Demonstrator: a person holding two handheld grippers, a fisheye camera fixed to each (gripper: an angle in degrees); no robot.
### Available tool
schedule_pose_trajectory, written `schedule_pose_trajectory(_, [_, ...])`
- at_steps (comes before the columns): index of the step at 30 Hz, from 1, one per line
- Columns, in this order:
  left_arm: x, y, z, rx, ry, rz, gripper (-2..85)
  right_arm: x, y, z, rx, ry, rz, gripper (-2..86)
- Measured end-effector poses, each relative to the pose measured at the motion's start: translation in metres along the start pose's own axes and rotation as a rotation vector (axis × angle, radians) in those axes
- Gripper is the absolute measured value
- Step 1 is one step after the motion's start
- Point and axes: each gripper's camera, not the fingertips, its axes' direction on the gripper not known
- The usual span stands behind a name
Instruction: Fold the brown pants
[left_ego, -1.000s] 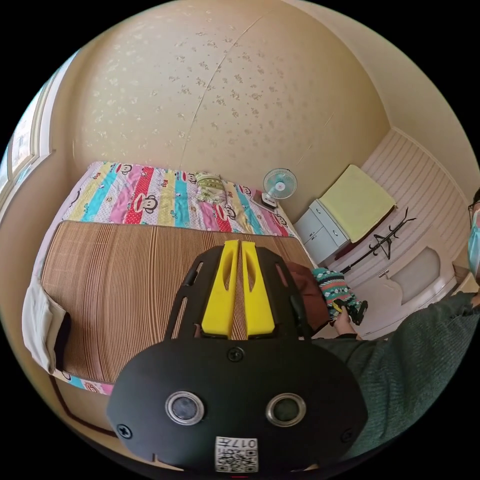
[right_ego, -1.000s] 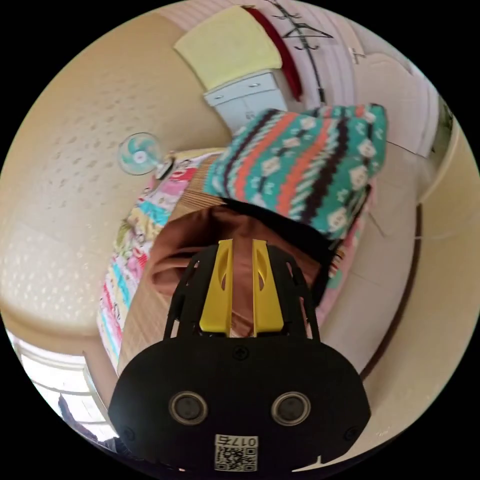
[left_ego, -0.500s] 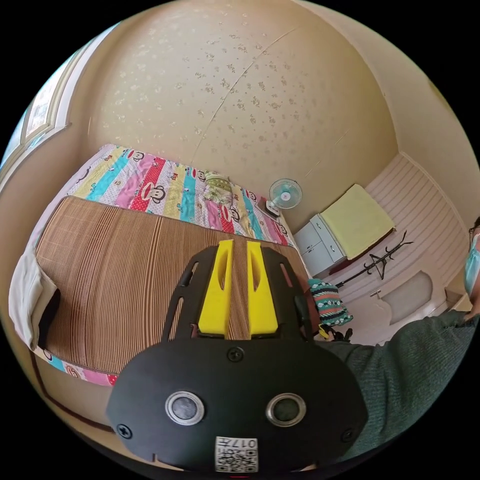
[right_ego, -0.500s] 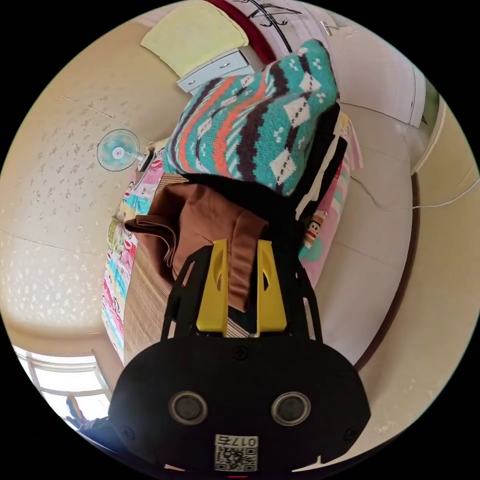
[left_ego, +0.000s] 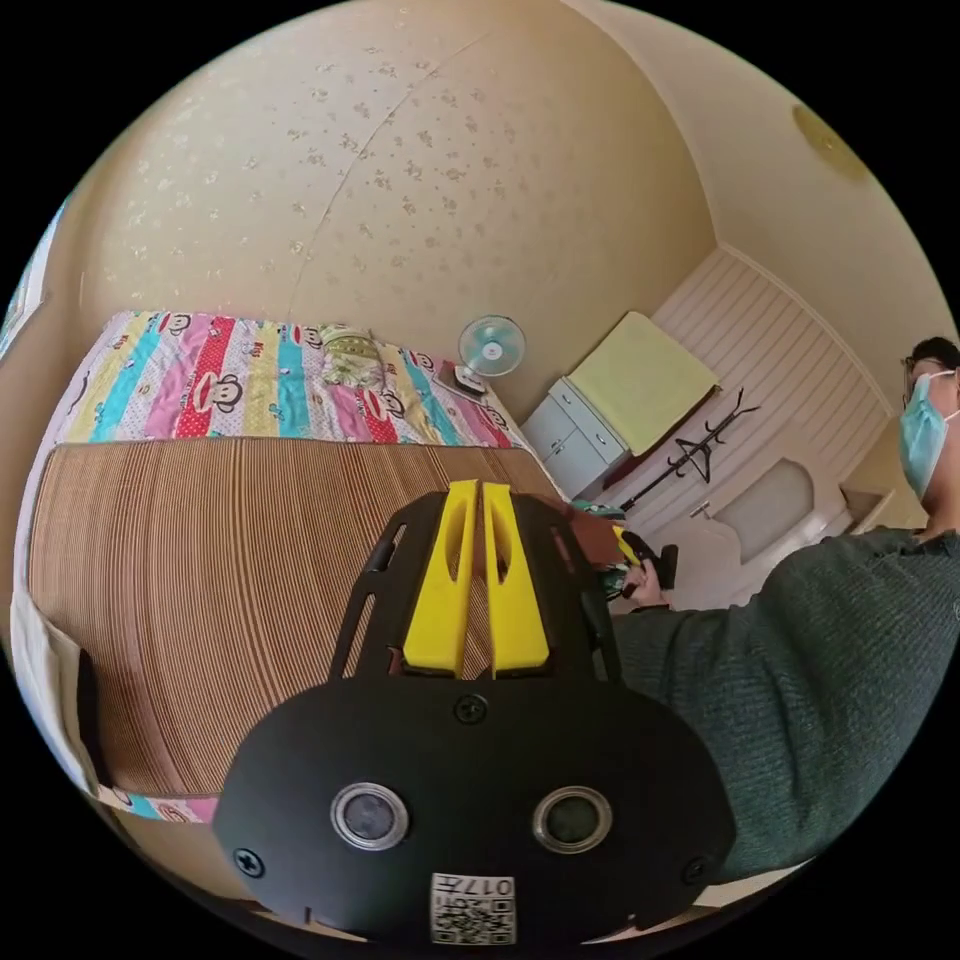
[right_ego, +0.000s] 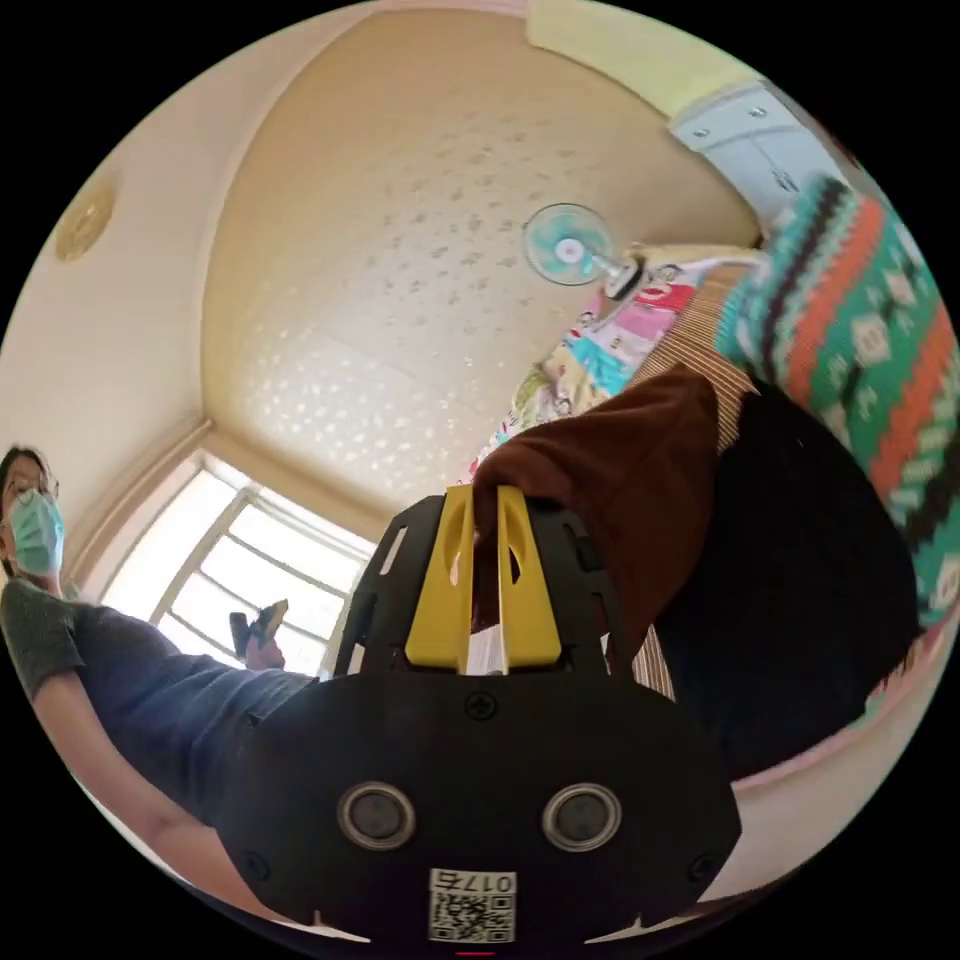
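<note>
Right gripper view: the brown pants (right_ego: 610, 480) hang as a bunched fold against a black garment (right_ego: 800, 600), below a teal patterned knit (right_ego: 870, 330); all three sit at the edge of the bed.
Brown pants, location: near corner of the striped woven mat (left_ego: 240, 560); in the left gripper view a small brown patch (left_ego: 598, 535) shows past the frame of the near gripper.
Right gripper (right_ego: 483, 500): yellow jaws drawn nearly together, both pressing on an edge of the brown cloth between them.
Left gripper (left_ego: 477, 495): yellow jaws pressed together with nothing between them, held above the woven mat.
Right gripper, far sight: seen in the left gripper view (left_ego: 640, 560) at the pile of clothes, in the person's hand.
Person: green knit sleeve (left_ego: 800, 680) reaches across toward the pile; a face mask is worn.
Bed: cartoon-print striped sheet (left_ego: 200, 375) lies beyond the mat.
Surroundings: small fan (left_ego: 490, 347) at the head of the bed, white cabinet (left_ego: 565, 445) beside it, yellow cloth (left_ego: 640, 380) above the cabinet, window (right_ego: 240, 570) behind the person.
</note>
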Motion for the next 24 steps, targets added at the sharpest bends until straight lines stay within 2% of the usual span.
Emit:
schedule_pose_trajectory(5, [0.082,-0.025,0.055,-0.15,0.111,0.271,8.0,-0.107,-0.018,0.039,0.037,-0.358,-0.212,1.3])
schedule_pose_trajectory(9, [0.135,-0.035,0.06,-0.122,0.109,0.404,10.8,-0.228,-0.008,0.062,-0.052,-0.517,-0.485,0.9])
schedule_pose_trajectory(12, [0.171,-0.042,0.046,-0.05,0.072,0.455,14.3,-0.294,0.012,0.073,-0.05,-0.63,-0.552,0.8])
schedule_pose_trajectory(15, [0.204,-0.041,0.011,0.1,-0.003,0.483,17.8,-0.35,0.04,0.085,-0.09,-0.605,-0.628,0.7])
schedule_pose_trajectory(18, [0.237,-0.033,-0.023,0.239,-0.177,0.504,16.3,-0.387,0.075,0.098,-0.14,-0.672,-0.669,0.8])
schedule_pose_trajectory(21, [0.262,-0.02,-0.049,0.374,-0.307,0.557,7.5,-0.412,0.11,0.107,-0.164,-0.775,-0.677,1.0])
schedule_pose_trajectory(23, [0.269,-0.001,-0.087,0.603,-0.278,0.574,3.0,-0.42,0.124,0.108,-0.167,-0.791,-0.684,1.4])
schedule_pose_trajectory(24, [0.269,0.003,-0.098,0.662,-0.254,0.562,2.4,-0.425,0.13,0.106,-0.194,-0.806,-0.697,1.8])
